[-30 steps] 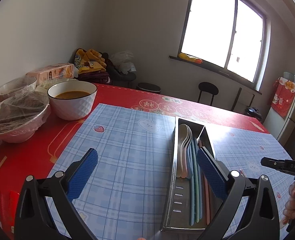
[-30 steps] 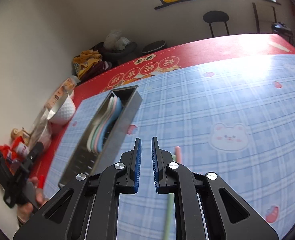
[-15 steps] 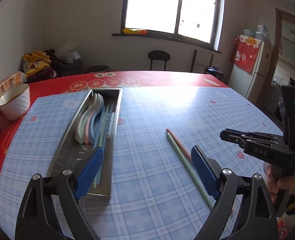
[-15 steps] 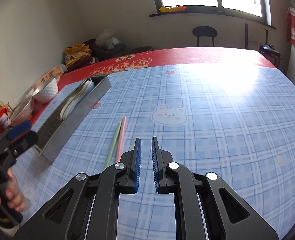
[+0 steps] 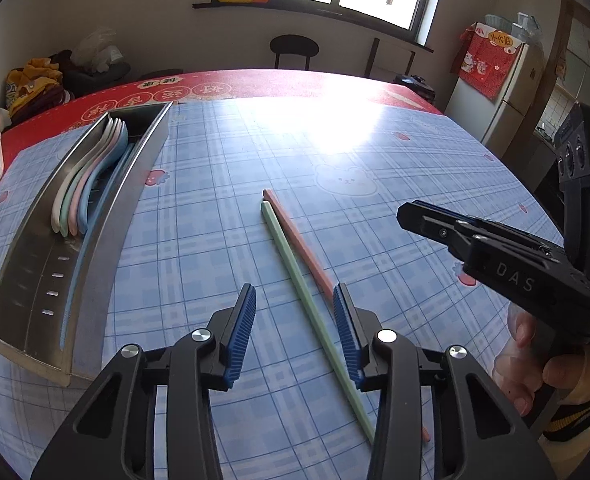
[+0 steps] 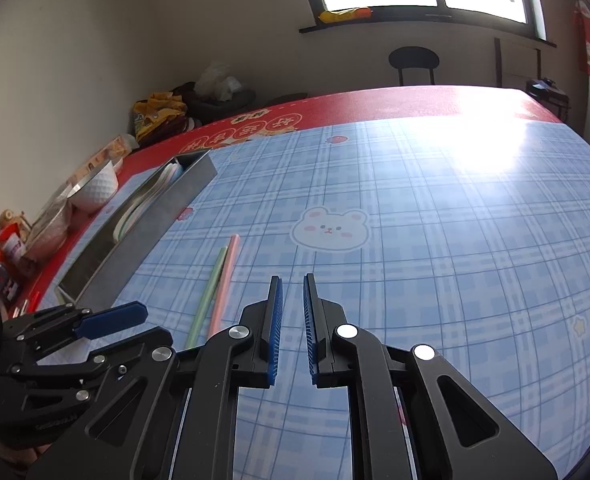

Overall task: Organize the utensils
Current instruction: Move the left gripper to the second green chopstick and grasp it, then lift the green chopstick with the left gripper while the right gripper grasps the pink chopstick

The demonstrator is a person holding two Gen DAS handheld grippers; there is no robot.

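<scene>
— Starting at the frame's left: what's there?
— A steel tray (image 5: pixel 35 280) holding spoons (image 5: pixel 91 176). At centre, my left gripper (image 5: pixel 295 332) is closing around green chopstick (image 5: pixel 295 276) and pink chopstick (image 5: pixel 299 240), not yet pinching.
— And the right gripper (image 6: pixel 293 320)?
— Clenched, empty.

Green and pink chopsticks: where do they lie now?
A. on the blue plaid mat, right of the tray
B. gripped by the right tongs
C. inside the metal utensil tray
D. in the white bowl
A: the green chopstick and pink chopstick lie side by side on the blue plaid mat, outside the metal utensil tray.
</scene>
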